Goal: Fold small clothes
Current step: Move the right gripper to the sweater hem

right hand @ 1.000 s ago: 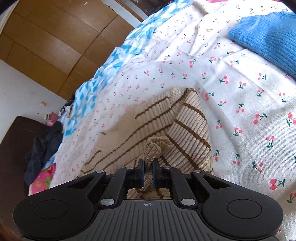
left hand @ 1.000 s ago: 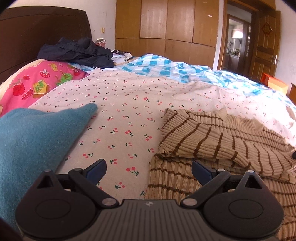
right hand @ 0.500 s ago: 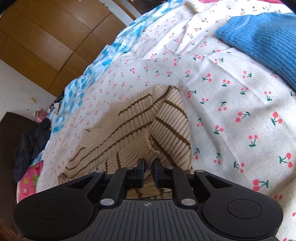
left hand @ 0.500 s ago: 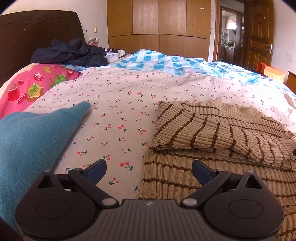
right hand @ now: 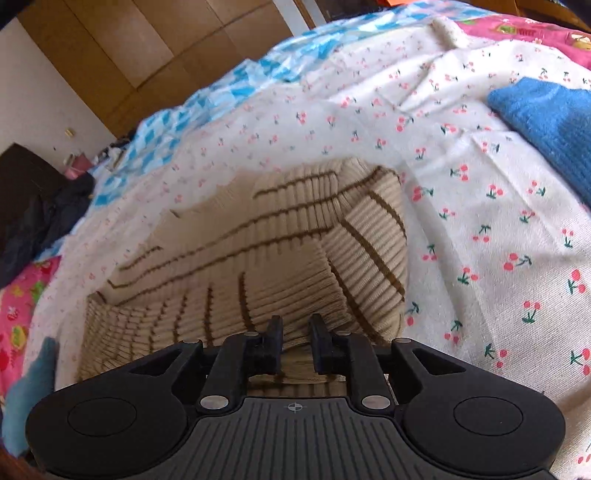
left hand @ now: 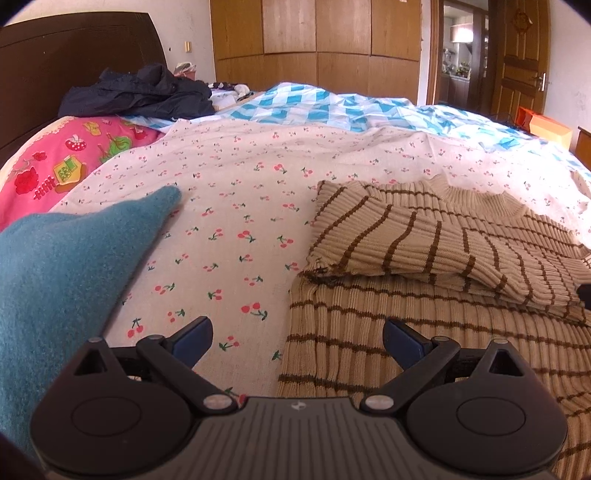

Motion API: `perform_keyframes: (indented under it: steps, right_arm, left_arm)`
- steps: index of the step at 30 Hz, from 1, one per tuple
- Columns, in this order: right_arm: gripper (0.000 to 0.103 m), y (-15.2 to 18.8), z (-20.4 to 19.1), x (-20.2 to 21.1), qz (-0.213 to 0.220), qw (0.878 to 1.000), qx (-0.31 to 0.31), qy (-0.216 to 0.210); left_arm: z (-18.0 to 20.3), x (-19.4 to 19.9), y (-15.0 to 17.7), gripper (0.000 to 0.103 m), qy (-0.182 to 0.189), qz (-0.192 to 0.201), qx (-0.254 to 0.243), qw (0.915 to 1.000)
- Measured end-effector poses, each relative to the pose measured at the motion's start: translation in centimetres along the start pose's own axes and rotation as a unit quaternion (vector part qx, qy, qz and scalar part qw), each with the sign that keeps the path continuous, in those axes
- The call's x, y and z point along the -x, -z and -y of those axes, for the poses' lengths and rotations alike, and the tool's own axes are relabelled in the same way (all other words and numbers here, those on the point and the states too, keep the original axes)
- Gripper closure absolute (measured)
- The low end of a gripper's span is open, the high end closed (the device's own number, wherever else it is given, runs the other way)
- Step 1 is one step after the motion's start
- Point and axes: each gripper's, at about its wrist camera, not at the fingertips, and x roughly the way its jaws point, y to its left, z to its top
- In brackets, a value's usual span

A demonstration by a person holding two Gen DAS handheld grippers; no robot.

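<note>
A beige sweater with brown stripes (left hand: 424,258) lies on the cherry-print sheet (left hand: 229,206), one sleeve folded across its body. It also shows in the right wrist view (right hand: 280,258). My left gripper (left hand: 297,336) is open and empty, just above the sweater's lower left edge. My right gripper (right hand: 295,332) has its jaws a small gap apart over the sweater's cuff, no longer pinching the fabric, which lies between and under them.
A blue knit garment (left hand: 62,266) lies at the left; it also shows in the right wrist view (right hand: 550,122). A pink printed pillow (left hand: 62,162), dark clothes (left hand: 140,92) and a blue checked quilt (left hand: 332,107) lie further back. A wooden wardrobe (left hand: 317,33) stands behind.
My right gripper lowered the sleeve cuff onto the sweater and its jaws parted slightly. The left gripper drew back a little and stayed open.
</note>
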Motion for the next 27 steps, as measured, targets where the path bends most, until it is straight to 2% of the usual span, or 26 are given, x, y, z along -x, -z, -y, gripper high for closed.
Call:
perform_keyframes:
  steps: [4, 8, 11, 13, 15, 19, 22, 27]
  right_arm:
    - [0.086, 0.4, 0.2, 1.3, 0.01, 1.0, 0.008, -0.007]
    - [0.084, 0.8, 0.5, 3.6, 0.001, 1.0, 0.023, -0.02]
    - [0.084, 1.3, 0.7, 6.3, -0.01, 0.998, 0.037, -0.044]
    - [0.082, 1.9, 0.7, 8.2, -0.028, 0.997, 0.051, -0.06]
    - [0.077, 2.9, 0.8, 10.1, -0.047, 0.994, 0.073, -0.068]
    - [0.076, 5.1, 1.5, 13.6, -0.078, 0.99, 0.099, -0.07]
    - [0.075, 6.8, 2.4, 15.2, -0.116, 0.986, 0.097, -0.067]
    - [0.074, 10.3, 3.6, 15.8, -0.193, 0.975, 0.092, -0.064]
  left_arm:
    - [-0.8, 0.1, 0.1, 0.0, -0.005, -0.021, 0.013, 0.9997]
    - [-2.1, 1.3, 0.1, 0.001, 0.012, -0.052, 0.036, 0.9979]
    - [-2.9, 3.5, 0.5, 0.001, 0.038, -0.071, 0.025, 0.9964]
    - [-3.3, 5.0, 1.0, 0.001, 0.051, -0.087, 0.004, 0.9949]
    - [-3.5, 6.4, 1.6, 0.001, 0.061, -0.109, -0.018, 0.992]
    - [-3.7, 8.8, 2.9, 0.006, 0.095, -0.163, -0.041, 0.9813]
    - [-3.7, 10.2, 4.0, 0.01, 0.107, -0.198, -0.047, 0.9734]
    - [-3.1, 11.3, 4.9, 0.015, 0.117, -0.226, -0.063, 0.9651]
